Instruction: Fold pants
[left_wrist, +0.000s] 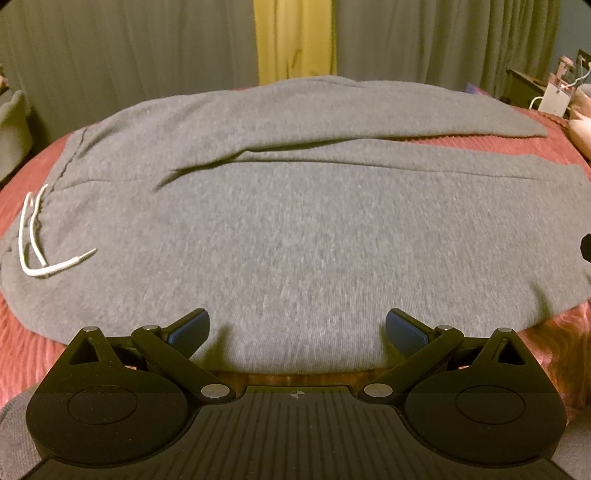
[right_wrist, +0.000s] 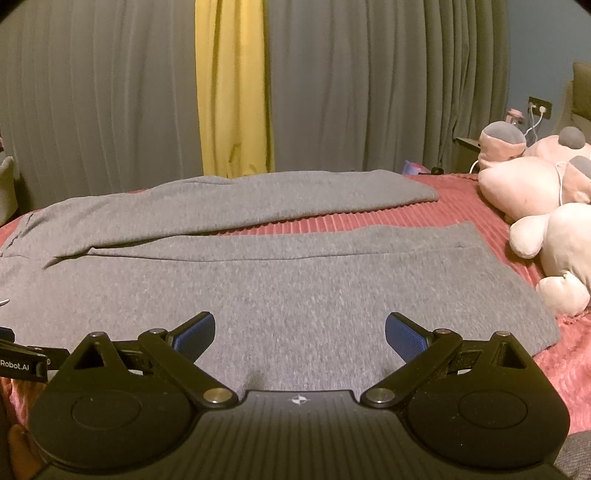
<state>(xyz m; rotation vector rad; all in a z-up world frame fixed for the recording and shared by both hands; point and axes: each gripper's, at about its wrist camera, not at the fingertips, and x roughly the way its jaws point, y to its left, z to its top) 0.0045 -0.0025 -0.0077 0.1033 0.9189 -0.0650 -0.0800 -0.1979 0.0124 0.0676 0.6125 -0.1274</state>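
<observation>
The grey sweatpants (left_wrist: 295, 229) lay spread flat on the red ribbed bedspread (right_wrist: 424, 214), filling the middle of both views, waistband and white drawstring (left_wrist: 37, 236) at the left edge of the left wrist frame, the two legs running toward the right with a strip of bedspread showing between them. No fold looked to have been made yet, so the step in hand seemed to be the approach for a first lengthwise fold. The left tongs (left_wrist: 297, 326) and the right tongs (right_wrist: 300, 328) hovered over the near leg at the bottom centre of their frames, both spread wide and holding nothing. The next move probably called for pinching the near edge at two spots and carrying it over the far leg. Pink plush toys (right_wrist: 535, 206) sat at the right, grey curtains (right_wrist: 369, 92) behind.
</observation>
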